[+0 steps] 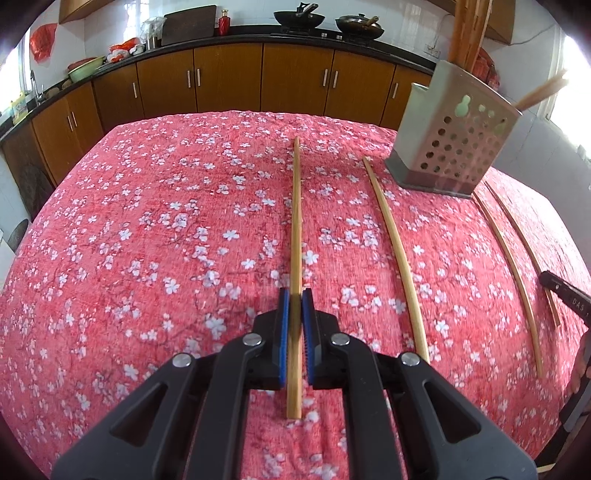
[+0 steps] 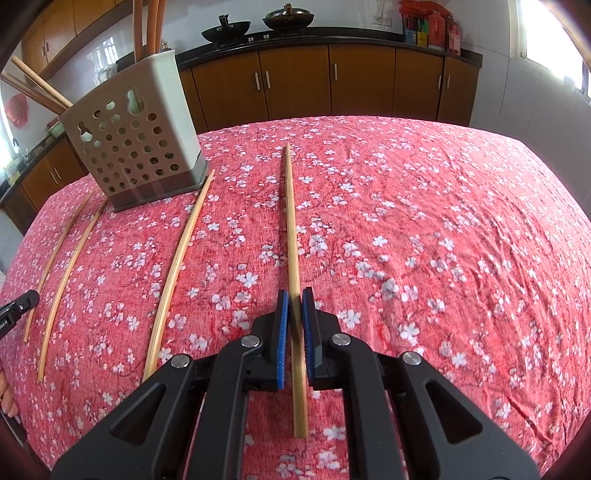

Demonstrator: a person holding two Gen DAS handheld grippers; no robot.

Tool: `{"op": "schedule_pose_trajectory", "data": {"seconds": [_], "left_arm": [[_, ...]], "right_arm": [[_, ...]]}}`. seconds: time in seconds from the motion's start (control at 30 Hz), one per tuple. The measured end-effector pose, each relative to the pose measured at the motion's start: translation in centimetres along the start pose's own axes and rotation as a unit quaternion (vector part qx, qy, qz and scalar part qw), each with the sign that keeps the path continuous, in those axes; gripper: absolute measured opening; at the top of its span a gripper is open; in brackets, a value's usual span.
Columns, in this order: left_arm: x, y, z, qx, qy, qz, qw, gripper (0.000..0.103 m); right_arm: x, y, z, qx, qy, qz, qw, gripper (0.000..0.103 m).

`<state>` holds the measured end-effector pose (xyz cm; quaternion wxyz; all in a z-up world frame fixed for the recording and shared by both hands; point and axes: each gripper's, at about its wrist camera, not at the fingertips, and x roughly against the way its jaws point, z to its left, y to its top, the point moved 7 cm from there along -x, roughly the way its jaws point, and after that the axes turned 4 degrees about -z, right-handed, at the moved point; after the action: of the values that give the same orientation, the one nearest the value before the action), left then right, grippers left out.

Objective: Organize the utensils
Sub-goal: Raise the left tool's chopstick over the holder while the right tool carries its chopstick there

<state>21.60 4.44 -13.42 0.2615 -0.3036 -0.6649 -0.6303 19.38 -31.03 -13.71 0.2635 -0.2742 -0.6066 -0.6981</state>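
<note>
Straddling a chopstick with each pair of jaws, pads drawn in to a narrow slot; blurring at the tips, so not telling whether the pads are actually clamping or just flanking. Sitting nearest: left gripper (image 1: 295, 299) around the left chopstick (image 1: 296, 221), right gripper (image 2: 295, 299) around the right chopstick (image 2: 290, 221), both sticks lying flat on the flowered tablecloth (image 1: 147, 258) and running away from the cameras, with butt ends poking back under the fingers. Grabbing low near the butt end, so risking the long free end drooping or pivoting on lift if the pinch is light. Also risking snagging the soft cloth and dragging wrinkles. Lying between the two held sticks: two spare chopsticks (image 1: 395, 258), one either side of the holder, close enough to be getting knocked or rolled by a sideways swing. Standing farther back, between those spares: perforated holder (image 2: 140, 147), already carrying upright chopsticks (image 2: 147, 22) and slanted ones. Judging the tight part as feeding tips into the top without jabbing the rim, tipping the light holder, or both tools colliding while converging on one opening. Showing beyond: cabinets and woks (image 2: 225, 31), not mattering.
</note>
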Motion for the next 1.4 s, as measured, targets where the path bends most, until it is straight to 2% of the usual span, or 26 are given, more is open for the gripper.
{"op": "schedule_pose_trajectory", "data": {"seconds": [0.2,0.27,0.53,0.7,0.93,1.1,1.27,1.4], "left_arm": [[0.0,-0.1,0.0,-0.003,0.002,0.001,1.0000,0.008],[0.6,0.3,0.5,0.001,-0.003,-0.007,1.0000,0.008],[6.6,4.8,0.3,0.025,-0.036,-0.097,0.9943,0.008],[9.8,7.6,-0.3,0.029,-0.051,-0.141,0.9883,0.008],[12.3,10.5,-0.9,0.019,-0.069,-0.171,0.9827,0.008],[14.4,12.2,-2.0,0.003,-0.090,-0.190,0.9778,0.008],[16.7,13.9,-4.4,-0.015,-0.118,-0.213,0.9698,0.008],[18.8,15.8,-7.5,-0.033,-0.138,-0.244,0.9594,0.008]], "right_arm": [[0.3,0.1,-0.1,-0.005,0.005,-0.001,1.000,0.007],[1.2,0.7,-0.1,-0.008,0.008,-0.019,1.000,0.007],[6.8,5.0,-1.0,-0.021,0.019,-0.109,0.994,0.007],[8.9,6.6,-0.7,-0.021,0.024,-0.142,0.989,0.007],[11.3,9.0,-0.2,-0.012,0.033,-0.180,0.983,0.007],[13.2,11.4,1.2,-0.004,0.054,-0.203,0.978,0.007],[16.1,14.4,3.8,0.007,0.095,-0.241,0.966,0.007],[18.6,17.0,5.8,0.010,0.118,-0.287,0.951,0.007]]}}
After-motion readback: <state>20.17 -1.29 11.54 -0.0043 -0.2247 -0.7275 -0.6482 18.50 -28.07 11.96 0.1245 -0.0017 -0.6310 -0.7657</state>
